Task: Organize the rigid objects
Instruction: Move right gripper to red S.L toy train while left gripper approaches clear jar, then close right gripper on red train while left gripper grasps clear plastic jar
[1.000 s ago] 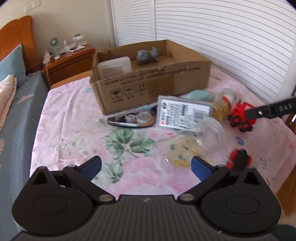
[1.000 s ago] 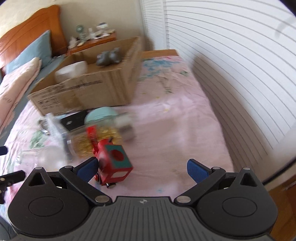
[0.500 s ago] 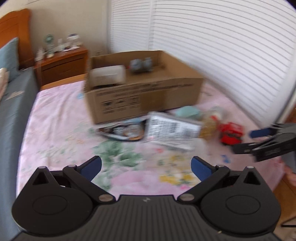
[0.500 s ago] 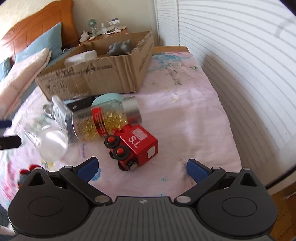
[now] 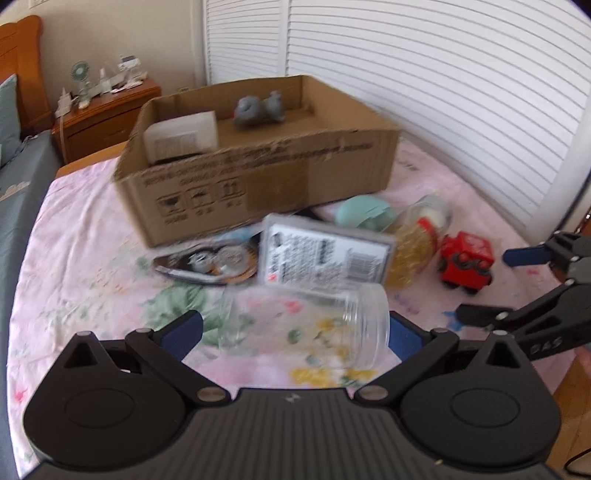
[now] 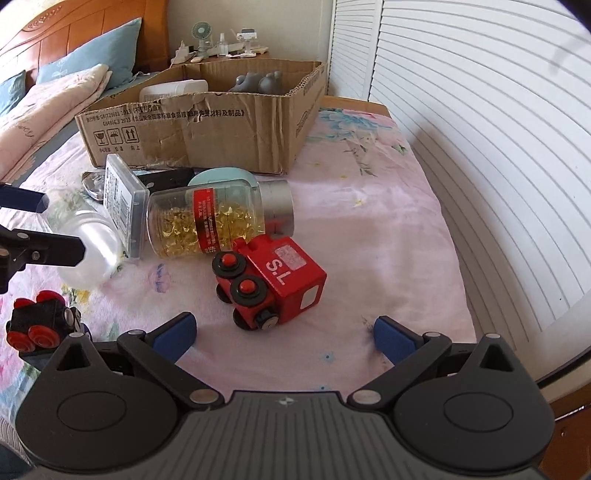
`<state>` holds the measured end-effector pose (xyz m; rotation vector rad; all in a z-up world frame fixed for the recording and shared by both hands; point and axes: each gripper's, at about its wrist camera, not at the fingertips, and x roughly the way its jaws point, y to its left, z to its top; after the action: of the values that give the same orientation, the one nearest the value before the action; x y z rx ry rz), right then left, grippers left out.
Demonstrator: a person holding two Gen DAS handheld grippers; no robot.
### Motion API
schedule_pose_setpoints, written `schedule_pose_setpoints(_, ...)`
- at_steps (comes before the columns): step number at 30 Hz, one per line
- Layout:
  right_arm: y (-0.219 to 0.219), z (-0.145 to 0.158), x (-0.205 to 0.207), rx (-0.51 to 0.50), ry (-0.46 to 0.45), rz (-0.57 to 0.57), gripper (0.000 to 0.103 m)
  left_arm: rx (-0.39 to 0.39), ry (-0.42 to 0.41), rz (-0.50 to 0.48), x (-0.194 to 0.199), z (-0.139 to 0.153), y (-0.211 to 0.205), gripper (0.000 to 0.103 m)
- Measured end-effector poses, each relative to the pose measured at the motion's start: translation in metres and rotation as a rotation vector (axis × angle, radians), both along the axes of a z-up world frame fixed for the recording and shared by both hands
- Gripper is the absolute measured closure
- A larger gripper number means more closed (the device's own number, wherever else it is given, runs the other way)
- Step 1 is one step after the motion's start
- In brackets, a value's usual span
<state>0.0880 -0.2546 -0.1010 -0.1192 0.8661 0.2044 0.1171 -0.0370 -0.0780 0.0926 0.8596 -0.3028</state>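
Pink floral bedsheet [image 6: 369, 229] is filling mid-frame; left gripper [image 5: 293, 328], jaws apart, is straddling a clear jar [image 5: 303, 321]; right gripper [image 6: 284, 336], jaws apart, is facing a red toy train [image 6: 269, 284].

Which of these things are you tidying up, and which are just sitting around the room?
For tidying: clear jar, capsule bottle, red train, black train, flat case, teal lid, blister pack, cardboard box holding a white tub and grey toy.

Just lying about: nightstand, fan, pillows, shutters.
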Motion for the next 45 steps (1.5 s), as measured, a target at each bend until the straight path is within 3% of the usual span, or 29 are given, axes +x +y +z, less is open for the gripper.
schedule_pose_setpoints(10,0.000,-0.001,-0.003,0.003,-0.023,0.003,0.000,-0.074,0.038,0.036,0.005,-0.021,0.025,0.001)
schedule_pose_setpoints(20,-0.001,-0.001,-0.005,0.001,-0.027,0.020,0.000,0.036,-0.009,0.081,0.004,-0.026,0.025,0.001)
schedule_pose_setpoints(32,0.001,0.002,0.027,-0.002,0.010,0.279,0.000,0.018,-0.014,0.095,0.011,-0.029,0.031,0.001)
schedule_pose_setpoints(38,0.010,0.003,0.037,-0.005,0.021,0.330,0.000,0.016,-0.021,0.088,0.012,-0.030,0.032,0.001)
schedule_pose_setpoints(45,0.015,0.004,0.021,-0.004,0.032,0.378,0.000,0.024,-0.046,0.083,0.012,-0.026,0.030,0.001)
